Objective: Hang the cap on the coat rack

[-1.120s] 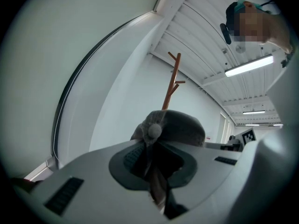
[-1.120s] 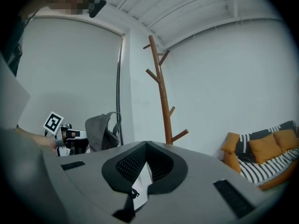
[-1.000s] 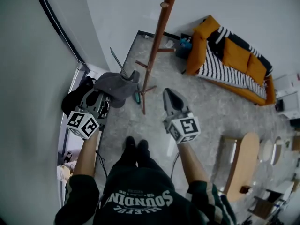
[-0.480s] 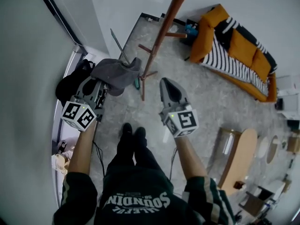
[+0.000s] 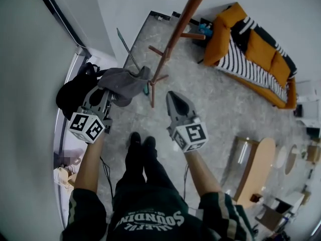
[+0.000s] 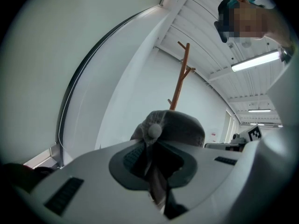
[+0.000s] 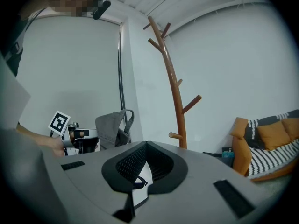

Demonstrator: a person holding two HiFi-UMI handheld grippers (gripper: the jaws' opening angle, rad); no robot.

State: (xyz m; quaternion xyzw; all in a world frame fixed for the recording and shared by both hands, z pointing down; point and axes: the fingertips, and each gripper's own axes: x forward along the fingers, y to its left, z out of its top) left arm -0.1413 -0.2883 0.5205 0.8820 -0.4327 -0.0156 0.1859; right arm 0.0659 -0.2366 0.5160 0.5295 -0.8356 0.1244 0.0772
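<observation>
A grey cap [image 5: 125,83] hangs from my left gripper [image 5: 107,97], which is shut on its fabric. In the left gripper view the cap [image 6: 175,127] bulges over the closed jaws, its top button showing, with the coat rack [image 6: 181,73] behind it. The brown wooden coat rack [image 5: 173,39] stands on the floor just beyond and between the grippers, a short way right of the cap. My right gripper [image 5: 171,98] is shut and holds nothing, pointing at the rack's base. The right gripper view shows the rack [image 7: 174,87], its pegs bare, and the cap [image 7: 110,127] to its left.
An orange sofa [image 5: 251,54] with a striped blanket stands at the back right. A black bag [image 5: 75,92] lies by the left wall under the left gripper. A wooden table [image 5: 258,172] is at the right. The person's feet [image 5: 140,142] stand just short of the rack.
The view has shifted a little. The right gripper has drifted slightly left. The left gripper keeps the cap at about the same spot beside the rack.
</observation>
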